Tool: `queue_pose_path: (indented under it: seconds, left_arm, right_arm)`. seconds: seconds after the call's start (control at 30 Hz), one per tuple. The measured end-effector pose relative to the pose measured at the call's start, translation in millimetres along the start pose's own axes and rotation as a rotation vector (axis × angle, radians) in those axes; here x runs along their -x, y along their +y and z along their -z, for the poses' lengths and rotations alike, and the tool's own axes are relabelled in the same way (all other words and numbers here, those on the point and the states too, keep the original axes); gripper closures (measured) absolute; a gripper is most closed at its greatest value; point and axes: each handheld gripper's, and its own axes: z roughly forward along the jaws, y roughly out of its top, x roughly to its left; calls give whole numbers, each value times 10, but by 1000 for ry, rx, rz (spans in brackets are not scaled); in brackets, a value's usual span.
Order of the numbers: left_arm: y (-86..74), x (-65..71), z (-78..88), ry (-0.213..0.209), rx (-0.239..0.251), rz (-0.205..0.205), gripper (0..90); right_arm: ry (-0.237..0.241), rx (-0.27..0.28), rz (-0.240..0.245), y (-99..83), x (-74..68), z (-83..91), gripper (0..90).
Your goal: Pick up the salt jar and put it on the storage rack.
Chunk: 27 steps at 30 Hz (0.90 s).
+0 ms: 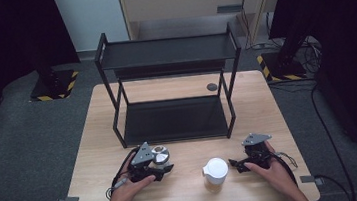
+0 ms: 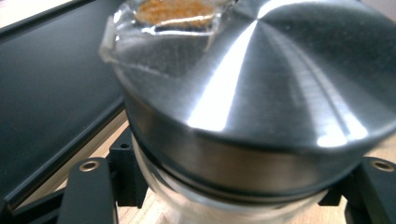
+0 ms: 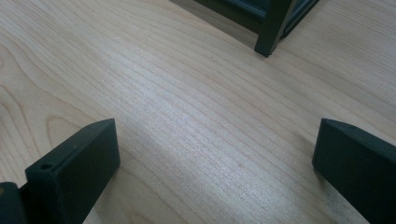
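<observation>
Left gripper (image 1: 160, 171) fingers clamped on steel-lidded jar (image 2: 261, 93), contents apparently orange

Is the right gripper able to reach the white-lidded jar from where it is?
Probably yes. The right gripper is open, beside the white-lidded jar, with bare table between them.

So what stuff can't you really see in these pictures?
- Jar with the metal lid, left gripper view: its lower part is cut off by the bottom edge and blurred, being so close.
- Same jar in the high view: partly covered by the left hand-held gripper shut on it.
- White-lidded container, high view: too small to tell what is inside.
- Small dark round thing on the table: too small to name.
</observation>
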Motion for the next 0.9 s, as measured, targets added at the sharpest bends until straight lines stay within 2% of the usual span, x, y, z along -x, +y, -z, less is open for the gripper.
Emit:
queue_pose_path:
  seconds: [0.27,0.63,0.9]
  left_arm:
    - [22,-15,18,-32,-3,-37,295]
    - [116,-34,100,-72,13,-55,295]
    - [203,-94,191,-79,31,-65,295]
  right_arm:
    - [0,0,0,0,0,0,14]
    - [1,0,0,0,3,0,13]
    - [1,0,0,0,3,0,13]
